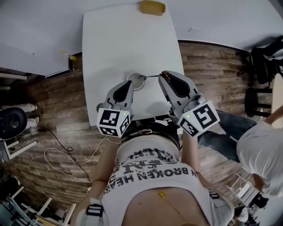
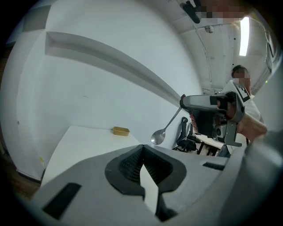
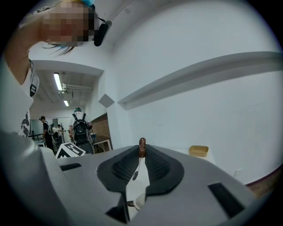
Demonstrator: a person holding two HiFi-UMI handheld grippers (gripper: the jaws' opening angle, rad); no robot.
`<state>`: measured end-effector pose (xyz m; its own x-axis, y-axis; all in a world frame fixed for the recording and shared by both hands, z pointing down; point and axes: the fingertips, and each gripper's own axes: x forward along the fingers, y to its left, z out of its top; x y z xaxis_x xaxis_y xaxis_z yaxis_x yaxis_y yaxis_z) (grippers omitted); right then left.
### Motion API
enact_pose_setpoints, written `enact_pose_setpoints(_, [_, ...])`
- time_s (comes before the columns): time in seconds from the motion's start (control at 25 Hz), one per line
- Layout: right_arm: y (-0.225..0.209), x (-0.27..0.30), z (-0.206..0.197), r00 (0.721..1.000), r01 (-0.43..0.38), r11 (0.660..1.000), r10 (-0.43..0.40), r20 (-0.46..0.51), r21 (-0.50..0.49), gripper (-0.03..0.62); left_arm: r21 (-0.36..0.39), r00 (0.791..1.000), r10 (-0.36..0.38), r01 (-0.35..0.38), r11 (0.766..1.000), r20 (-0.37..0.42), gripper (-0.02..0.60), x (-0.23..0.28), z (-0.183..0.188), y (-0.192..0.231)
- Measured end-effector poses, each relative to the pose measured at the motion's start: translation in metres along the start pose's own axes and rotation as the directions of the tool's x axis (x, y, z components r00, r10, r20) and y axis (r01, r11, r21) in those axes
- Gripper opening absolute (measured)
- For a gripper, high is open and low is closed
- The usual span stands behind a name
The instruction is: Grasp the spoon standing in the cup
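A metal spoon [image 1: 150,76] with a brown handle end lies level in the air, its bowl over the white cup [image 1: 138,85] on the white table [image 1: 115,39]. My right gripper [image 1: 163,77] is shut on the handle. In the right gripper view the brown end [image 3: 141,148] sticks up between the jaw tips, with the cup [image 3: 139,201] below. The left gripper view shows the spoon [image 2: 158,137] hanging from the right gripper [image 2: 183,103]. My left gripper [image 1: 128,84] sits at the cup's near left rim. Its jaws are nearly together on a white sliver that looks like the cup wall.
A small yellow tray [image 1: 152,7] sits at the table's far edge. Wood floor lies on both sides, with a cable [image 1: 66,152] to the left. Another person [image 1: 261,150] and dark chairs [image 1: 261,66] are to the right. People [image 3: 79,128] stand in the background of the right gripper view.
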<state>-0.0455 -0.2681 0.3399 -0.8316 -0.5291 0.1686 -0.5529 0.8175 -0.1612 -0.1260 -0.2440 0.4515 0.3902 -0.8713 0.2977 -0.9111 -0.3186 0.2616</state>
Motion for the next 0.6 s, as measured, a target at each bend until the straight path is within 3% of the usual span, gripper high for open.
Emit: enact_pose_setpoints(0.6, [-0.013,0.006,-0.005,0.998,-0.019,1.000,0.018,-0.055,-0.016,0.041,-0.033,1.000,0.012,-0.012,0.999,-0.015,-0.002,0.016,-0.002,-0.001])
